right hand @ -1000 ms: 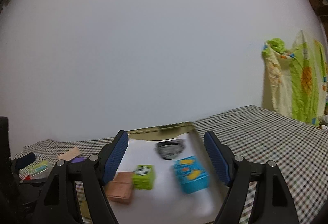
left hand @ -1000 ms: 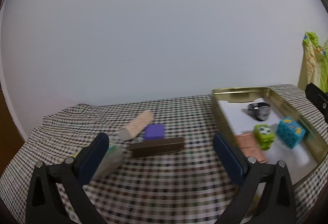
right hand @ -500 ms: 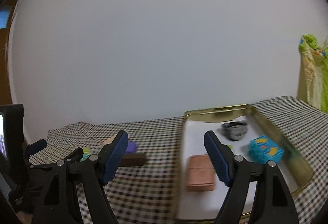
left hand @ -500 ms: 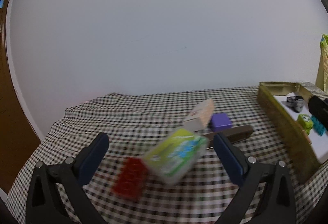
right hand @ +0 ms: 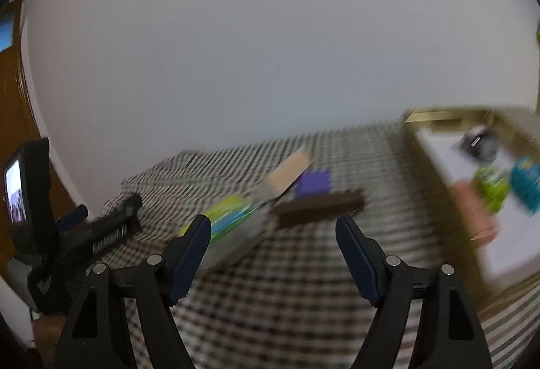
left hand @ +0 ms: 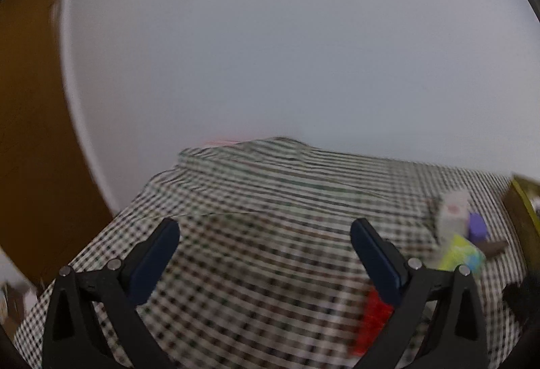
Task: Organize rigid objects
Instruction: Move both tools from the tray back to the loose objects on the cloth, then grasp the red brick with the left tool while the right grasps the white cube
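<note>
Both views are motion-blurred. The right gripper [right hand: 271, 247] is held wide, empty, before the brown bar [right hand: 319, 204] and green box [right hand: 233, 223]; the gold tray [right hand: 435, 115] sits right. The left gripper [left hand: 265, 251] is wide, empty. A mis-aimed closure is risked: neighbours may be knocked.

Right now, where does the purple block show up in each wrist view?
Left wrist: the purple block sits far right, blurred, behind the green box, beside the beige box.
Right wrist: purple block lies right of centre, between the beige box and the dark brown bar.
Shared landmark: the gold tray, to the block's right in both.
</note>
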`<state>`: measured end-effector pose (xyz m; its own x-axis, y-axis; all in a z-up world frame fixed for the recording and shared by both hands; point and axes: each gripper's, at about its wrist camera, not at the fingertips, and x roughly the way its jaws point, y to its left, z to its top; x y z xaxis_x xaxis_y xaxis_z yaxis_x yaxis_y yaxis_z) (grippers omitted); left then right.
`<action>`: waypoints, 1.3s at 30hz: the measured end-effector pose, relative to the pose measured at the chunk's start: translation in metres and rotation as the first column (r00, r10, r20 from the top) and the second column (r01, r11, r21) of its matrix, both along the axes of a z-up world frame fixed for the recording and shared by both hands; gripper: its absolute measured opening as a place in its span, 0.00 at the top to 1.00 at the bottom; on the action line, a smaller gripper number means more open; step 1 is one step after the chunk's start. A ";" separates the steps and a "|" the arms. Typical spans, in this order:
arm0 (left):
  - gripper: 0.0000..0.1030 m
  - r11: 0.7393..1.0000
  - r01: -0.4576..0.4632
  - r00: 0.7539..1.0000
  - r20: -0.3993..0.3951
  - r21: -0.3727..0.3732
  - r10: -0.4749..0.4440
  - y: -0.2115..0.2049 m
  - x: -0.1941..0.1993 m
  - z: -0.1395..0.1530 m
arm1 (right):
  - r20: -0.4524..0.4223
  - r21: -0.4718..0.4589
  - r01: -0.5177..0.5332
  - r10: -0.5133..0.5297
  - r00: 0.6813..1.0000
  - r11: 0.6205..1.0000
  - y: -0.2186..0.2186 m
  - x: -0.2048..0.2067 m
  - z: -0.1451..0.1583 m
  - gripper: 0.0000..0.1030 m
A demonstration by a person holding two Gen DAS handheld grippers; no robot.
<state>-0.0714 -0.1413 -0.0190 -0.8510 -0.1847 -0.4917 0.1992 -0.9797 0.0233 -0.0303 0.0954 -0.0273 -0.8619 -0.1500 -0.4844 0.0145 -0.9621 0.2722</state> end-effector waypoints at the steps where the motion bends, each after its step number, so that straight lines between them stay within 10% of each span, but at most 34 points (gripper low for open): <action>1: 0.00 0.999 -0.029 1.000 0.003 0.027 0.029 -0.009 -0.001 0.001 | 0.026 -0.011 -0.009 0.009 1.000 1.000 -0.008 -0.005 -0.003 0.24; 19: 0.00 0.987 -0.121 0.992 0.058 0.109 0.116 -0.037 -0.002 -0.008 | 0.257 0.001 0.132 -0.128 0.958 0.991 -0.069 -0.078 -0.038 0.24; 39: 0.00 0.997 -0.061 0.996 0.070 0.052 0.057 -0.023 -0.003 -0.011 | 0.263 -0.103 -0.005 0.032 0.964 0.995 0.018 -0.068 -0.029 0.25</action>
<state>-0.0740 -0.1640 -0.0297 -0.8034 -0.2051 -0.5589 0.2562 -0.9665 -0.0136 -0.0979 0.1134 -0.0559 -0.7020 -0.2243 -0.6759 -0.0536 -0.9298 0.3642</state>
